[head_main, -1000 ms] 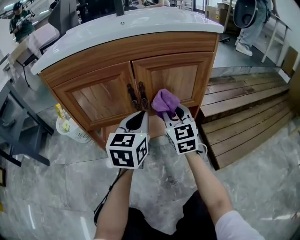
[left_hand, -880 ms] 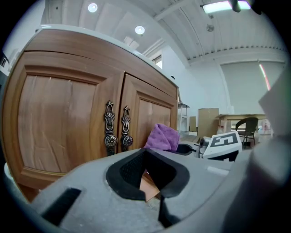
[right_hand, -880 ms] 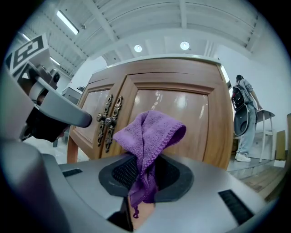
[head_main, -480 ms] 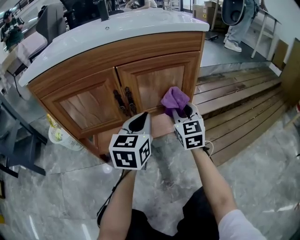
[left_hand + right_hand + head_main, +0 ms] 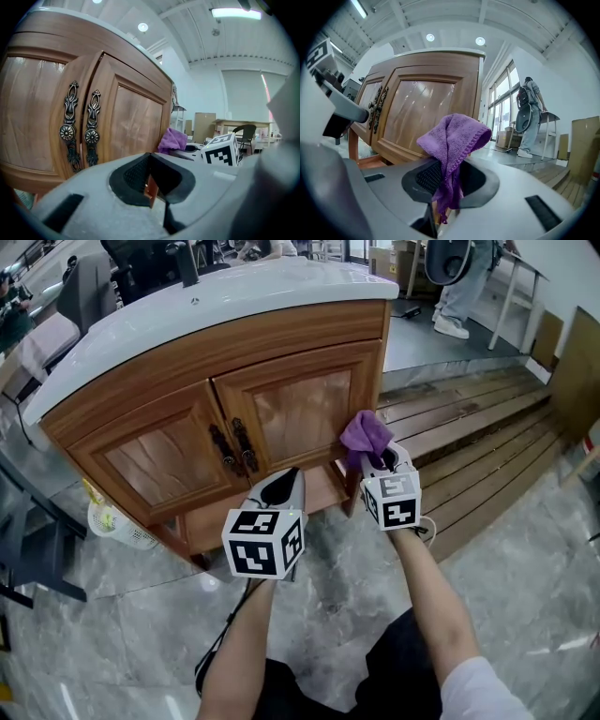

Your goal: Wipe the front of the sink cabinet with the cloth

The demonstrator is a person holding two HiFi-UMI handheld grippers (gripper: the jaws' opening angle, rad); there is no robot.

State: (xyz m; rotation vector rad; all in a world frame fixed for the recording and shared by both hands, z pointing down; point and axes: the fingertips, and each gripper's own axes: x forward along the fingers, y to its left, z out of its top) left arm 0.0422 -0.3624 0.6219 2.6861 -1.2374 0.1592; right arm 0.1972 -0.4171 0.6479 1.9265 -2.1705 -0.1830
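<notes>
Holding: right tool [image 5: 376,461] [image 5: 445,187] has its jaws clamped on the purple cloth [image 5: 366,434] [image 5: 454,136]; the cloth bunches up above the jaw tips and a short tail hangs below them.
Cloth place: at the lower right corner of the right door [image 5: 302,409], just beside the right front edge of the sink cabinet [image 5: 281,343]; contact with the wood cannot be told.
Left tool [image 5: 289,476] [image 5: 151,180]: jaws drawn together to a thin slit, nothing between them; it hovers low in front of the cabinet base, below the door handles [image 5: 230,448], apart from the wood.
Cabinet edges: white counter [image 5: 216,296] overhangs the wood front; the two doors meet at the handles; the left door [image 5: 164,460] is bare of both tools.
Room right: wooden deck boards [image 5: 469,423] start just beside the cabinet's right corner.
Room left: a white basket [image 5: 117,521] sits against the lower left corner, with a dark frame [image 5: 28,549] further out.
Room below: open marble floor [image 5: 506,568] lies around the person's forearms.
</notes>
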